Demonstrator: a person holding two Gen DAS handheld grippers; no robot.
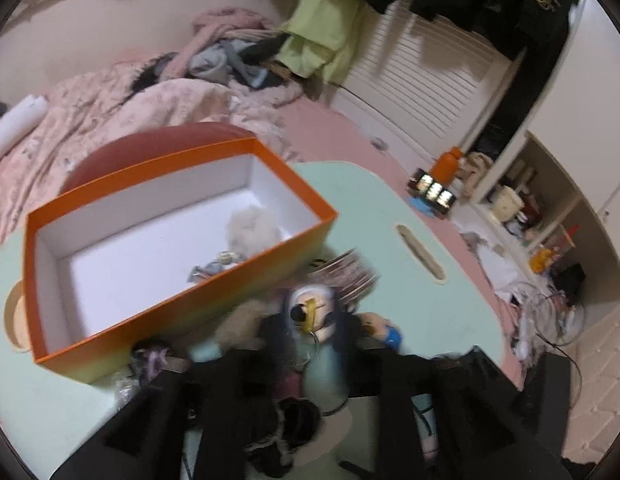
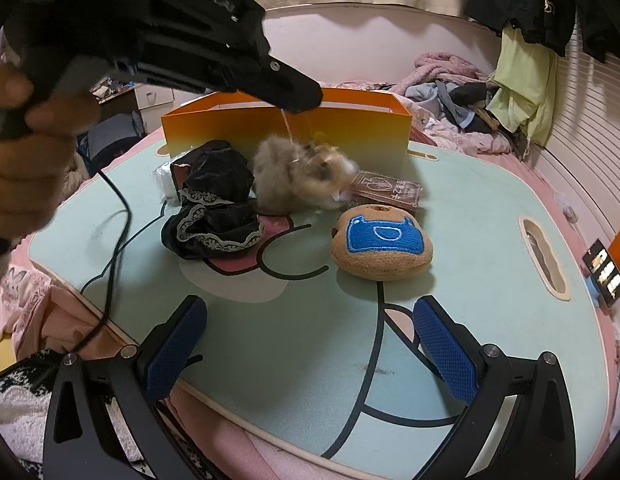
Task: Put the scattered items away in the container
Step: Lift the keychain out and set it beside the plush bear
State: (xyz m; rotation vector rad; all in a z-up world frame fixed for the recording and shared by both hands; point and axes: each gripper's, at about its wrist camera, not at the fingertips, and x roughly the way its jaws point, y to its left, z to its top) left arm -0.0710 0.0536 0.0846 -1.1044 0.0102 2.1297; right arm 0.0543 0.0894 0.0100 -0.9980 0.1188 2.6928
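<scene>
Left hand-held gripper: in the right wrist view it hangs above the desk in front of the orange box, its dark tip drawn to a point with a thin cord running down from it; how far the fingers are parted I cannot tell. In its own view the fingers are blurred and dark.
Fluffy toy: tan and white fur, blurred, dangling on the cord just under the left hand-held gripper, close to the near wall of the box.
Right hand-held gripper: wide open, blue pads well apart, holding nothing, over the near edge of the desk.
Orange box: open-topped with a white inside, at the far edge of the desk; a white fluffy piece and a small grey item lie in its right end.
Desk: pale green top with a cartoon print and a slot handle near the right edge.
Brown cushion toy: round, with a blue patch, right of the middle of the desk.
Black lace cloth: bundled left of the fluffy toy.
Card pack: dark red, flat, between the cushion toy and the box.
</scene>
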